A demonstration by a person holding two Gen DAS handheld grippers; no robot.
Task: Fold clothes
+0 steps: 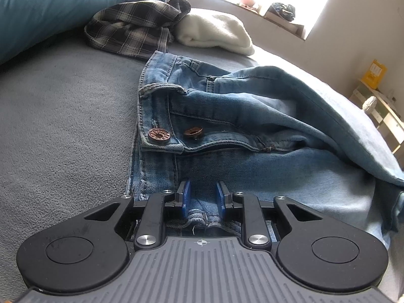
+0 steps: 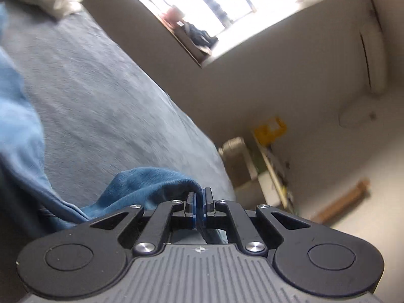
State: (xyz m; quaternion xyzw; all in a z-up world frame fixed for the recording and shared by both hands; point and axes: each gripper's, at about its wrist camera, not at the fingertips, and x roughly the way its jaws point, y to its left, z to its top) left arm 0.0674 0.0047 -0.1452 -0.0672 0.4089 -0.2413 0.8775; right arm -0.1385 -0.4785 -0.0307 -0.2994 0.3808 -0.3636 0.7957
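Light blue jeans (image 1: 227, 116) lie on the grey bed cover (image 1: 63, 116), waistband to the left, fly open with two copper buttons showing. One leg is folded back over the top at the right. My left gripper (image 1: 203, 185) is open, low over the waistband, fingers straddling a belt loop without pinching it. My right gripper (image 2: 199, 193) is shut on a fold of the jeans' fabric (image 2: 149, 179), lifted off the bed cover (image 2: 101, 96). More of the jeans hangs at the left edge of the right wrist view.
A plaid shirt (image 1: 136, 29) and a white garment (image 1: 217, 31) lie at the far side of the bed beside a teal pillow (image 1: 63, 2). A bright window (image 2: 227, 2), a wall and a low shelf (image 2: 272, 159) with a yellow box stand past the bed's right edge.
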